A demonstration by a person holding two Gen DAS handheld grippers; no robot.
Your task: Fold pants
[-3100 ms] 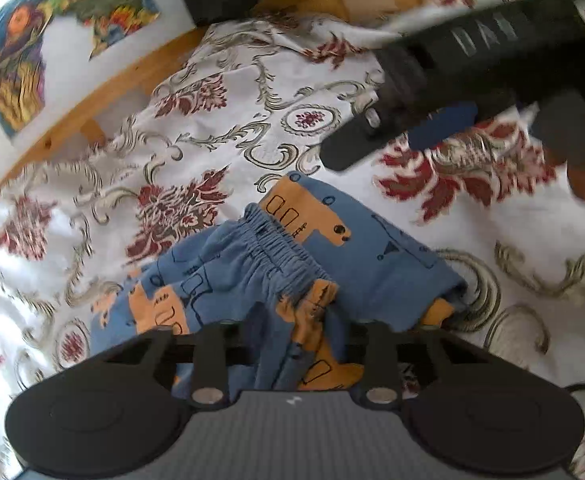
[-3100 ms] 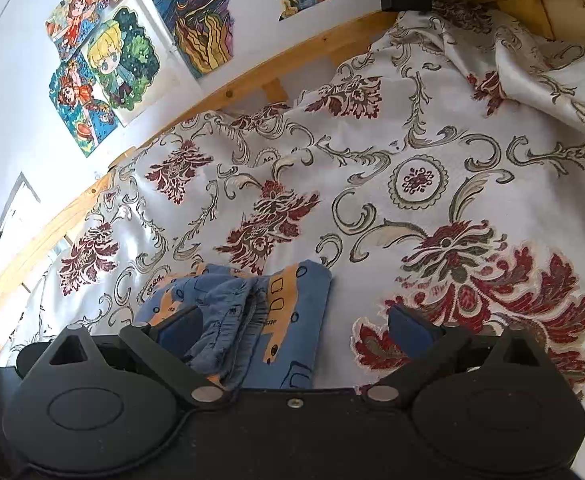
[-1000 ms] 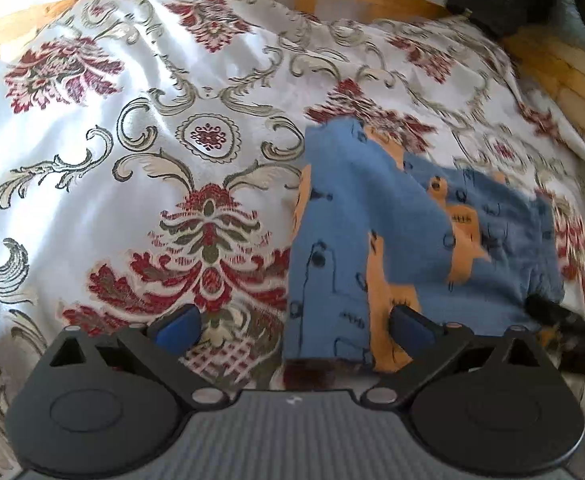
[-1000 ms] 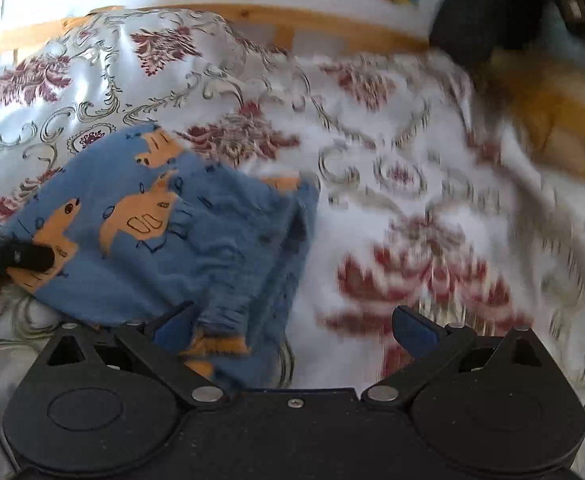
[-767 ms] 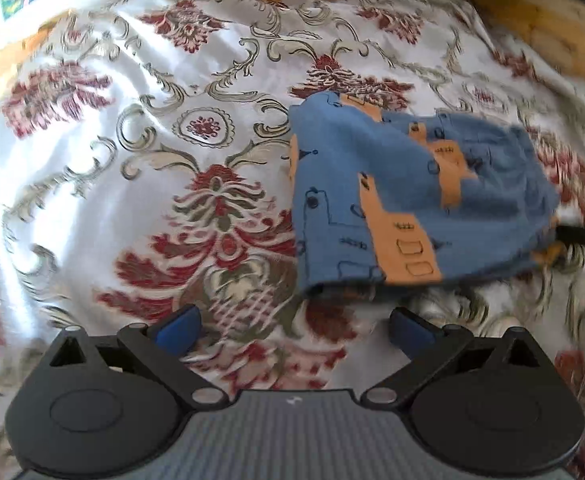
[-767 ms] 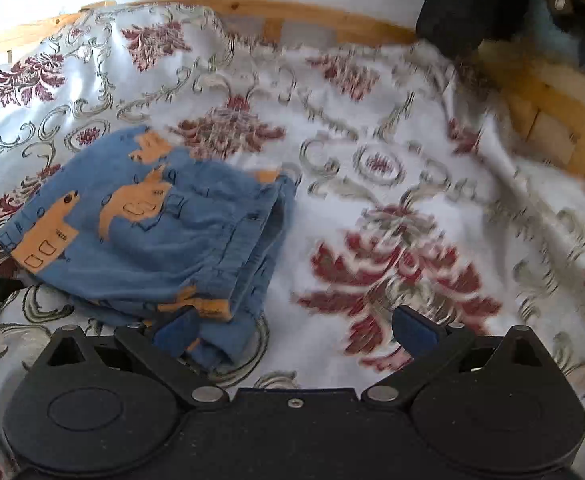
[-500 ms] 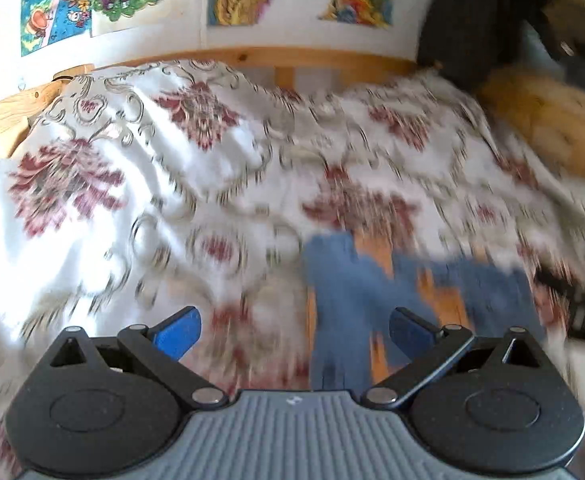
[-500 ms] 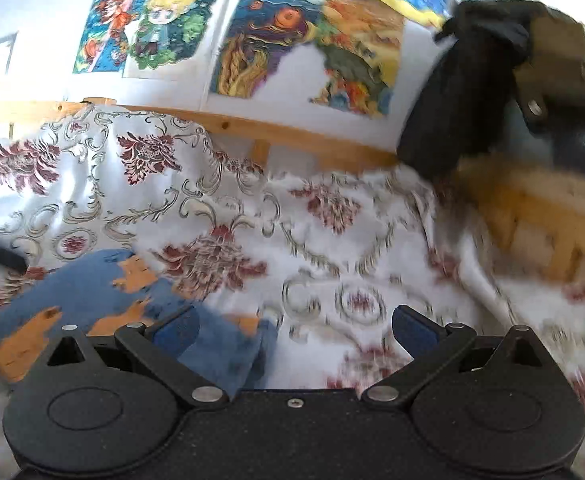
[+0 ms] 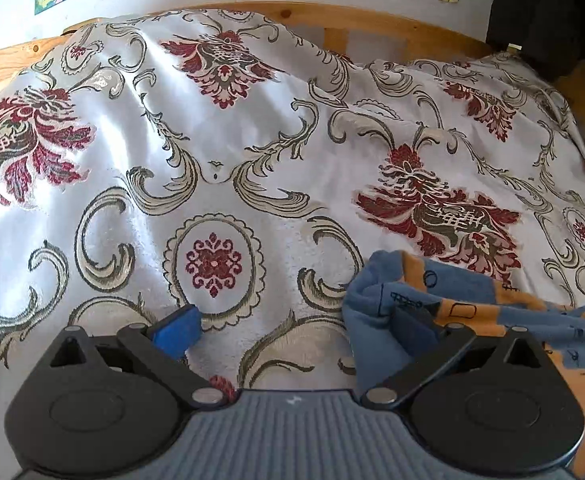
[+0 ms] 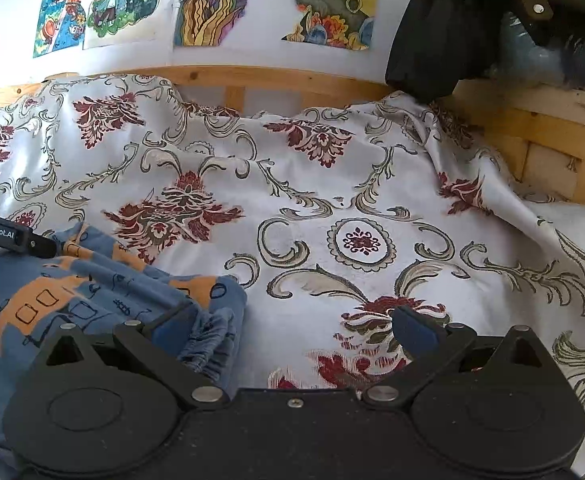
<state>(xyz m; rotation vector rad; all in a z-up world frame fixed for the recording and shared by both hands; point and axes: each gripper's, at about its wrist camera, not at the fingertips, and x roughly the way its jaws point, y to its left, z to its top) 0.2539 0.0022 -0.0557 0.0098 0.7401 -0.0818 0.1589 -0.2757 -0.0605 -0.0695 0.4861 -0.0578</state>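
1. Between the two spread fingers of the left gripper lies only the patterned bedspread; its jaws stand wide apart and hold nothing.
2. Just past its right finger, touching or nearly so, sits the near edge of the pants, a blue bundle with orange print lying on the bed.
3. Seen from the right wrist, the right gripper is likewise wide open and empty, with bare bedspread between its fingers.
4. Its left finger rests against or just over the gathered waistband; contact cannot be confirmed. The pants spread away to that finger's outer side, where part of the left gripper's body shows over their far end.
5. Judged from this, the pants look already folded into a compact stack, so the step in hand is release and check.
6. Any next move would call for light smoothing of the bunched waistband edge, or simply lifting both grippers clear without snagging cloth.
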